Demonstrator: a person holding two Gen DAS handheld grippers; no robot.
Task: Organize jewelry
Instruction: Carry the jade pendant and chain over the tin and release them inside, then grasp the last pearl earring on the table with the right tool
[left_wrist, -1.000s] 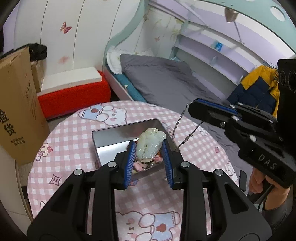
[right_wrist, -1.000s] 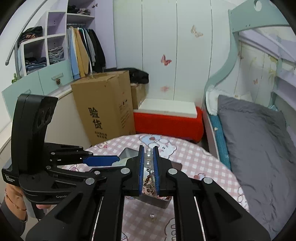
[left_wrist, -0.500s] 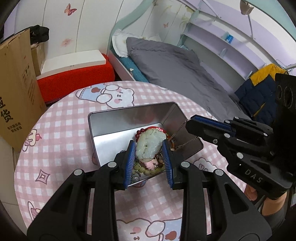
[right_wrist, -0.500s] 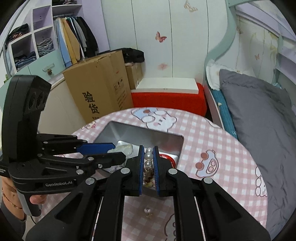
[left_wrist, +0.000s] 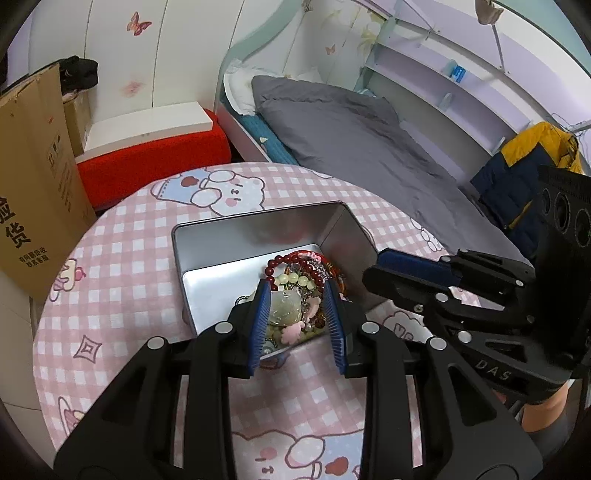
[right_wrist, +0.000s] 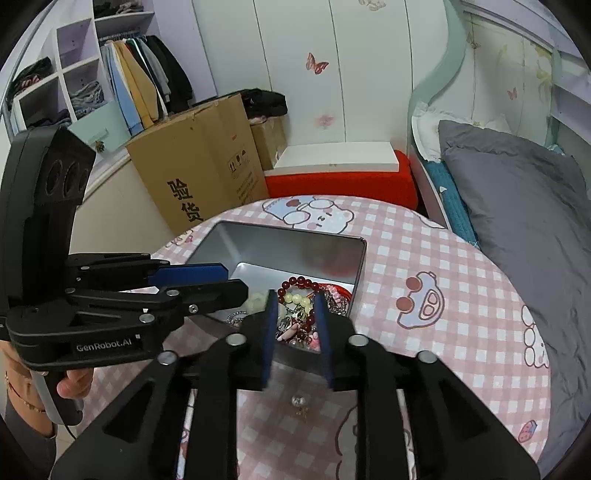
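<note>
An open silver tin (left_wrist: 221, 240) (right_wrist: 258, 243) sits on the round pink checked table. A heap of jewelry fills its near right corner: a dark red bead bracelet (left_wrist: 291, 264) (right_wrist: 299, 282), pale yellow beads, chains, pink charms. A pale green jade pendant (left_wrist: 282, 308) lies on the heap between my left fingers. My left gripper (left_wrist: 295, 314) is open over the heap and holds nothing. My right gripper (right_wrist: 295, 325) is open over the same corner, empty; it shows from the side in the left wrist view (left_wrist: 413, 273).
A small pearl earring (right_wrist: 298, 402) lies on the tablecloth (right_wrist: 443, 332) in front of the tin. A cardboard box (right_wrist: 199, 170), a red stool (right_wrist: 340, 181) and a bed with grey bedding (left_wrist: 351, 125) stand around the table.
Both grippers came down to the tin and opened. The jade pendant left my left gripper and the pearl chain necklace left my right gripper; both now lie on the heap.
</note>
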